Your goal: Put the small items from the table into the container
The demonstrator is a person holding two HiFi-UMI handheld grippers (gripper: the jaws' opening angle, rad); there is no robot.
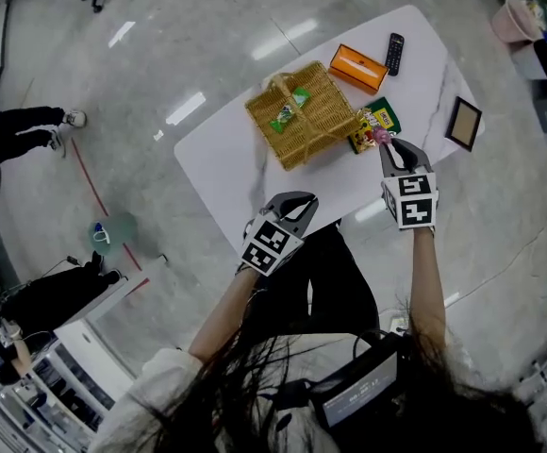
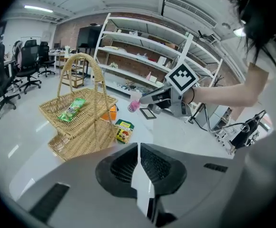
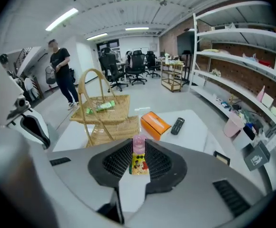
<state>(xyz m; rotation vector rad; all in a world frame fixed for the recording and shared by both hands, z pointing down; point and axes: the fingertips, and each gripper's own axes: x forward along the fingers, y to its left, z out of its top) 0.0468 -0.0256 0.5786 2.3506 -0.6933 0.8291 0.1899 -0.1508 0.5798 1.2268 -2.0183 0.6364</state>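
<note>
Clamping pink-capped bottle [image 3: 138, 151] in my right claw [image 1: 387, 149]; shallow pinch, could slip before reaching wicker basket [image 1: 302, 111] ahead; left claw [image 2: 138, 151] closed, empty.

Head view: from above, steeply down at the table [image 1: 415, 55].
Gripper views: low, near, along the jaws.
Shared: basket [image 1: 325, 125].

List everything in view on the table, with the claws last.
table: one, white, under everything.
basket: one, tan wicker, table middle.
green packet: one, inside the basket.
orange box: one, beyond the basket.
remote: one, black, next to the orange box.
snack packet: one, green and yellow, flat beside the basket.
picture frame: one, brown, table's right edge.
pink item: one, held off the table.
left claw: one, grey, shut, empty.
right claw: one, grey, shut on the pink item.
</note>
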